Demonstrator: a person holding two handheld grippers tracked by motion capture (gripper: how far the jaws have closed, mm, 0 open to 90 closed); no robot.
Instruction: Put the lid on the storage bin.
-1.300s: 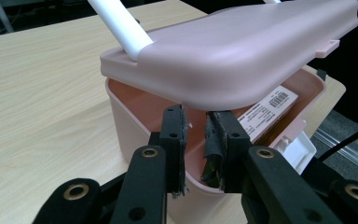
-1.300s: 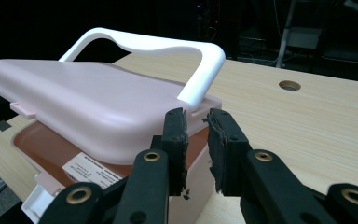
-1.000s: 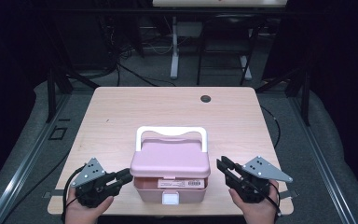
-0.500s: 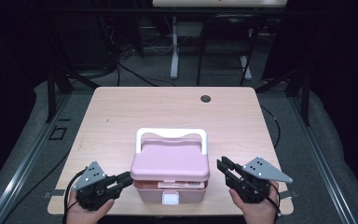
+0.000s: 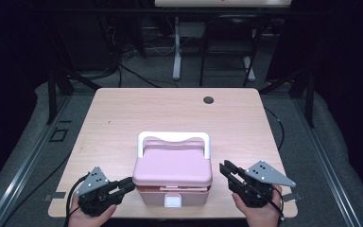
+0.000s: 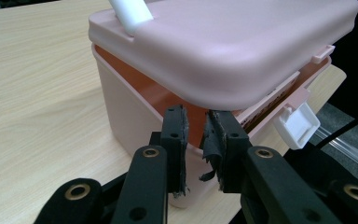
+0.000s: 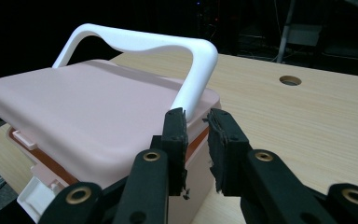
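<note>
A pink lidded box (image 5: 172,165) with a white handle (image 5: 174,137) stands near the table's front edge, its white latch (image 5: 173,202) facing me. My left gripper (image 5: 128,184) lies just left of the box, tips pointing at its left wall, jaws open by a narrow gap with nothing between them. In the left gripper view the tips (image 6: 196,119) are close to the box (image 6: 242,42), where an orange band shows under the lid and the latch (image 6: 298,123) hangs loose. My right gripper (image 5: 224,168) sits just right of the box, open narrowly and empty. Its tips (image 7: 196,116) are near the handle's foot (image 7: 191,88).
The wooden table (image 5: 170,109) has a round cable hole (image 5: 209,100) at the back right. Dark floor, cables and table legs lie beyond the far edge. A hand holds each gripper at the near edge.
The left gripper has edged slightly toward the near edge beside the box. The right gripper and the box have kept still.
</note>
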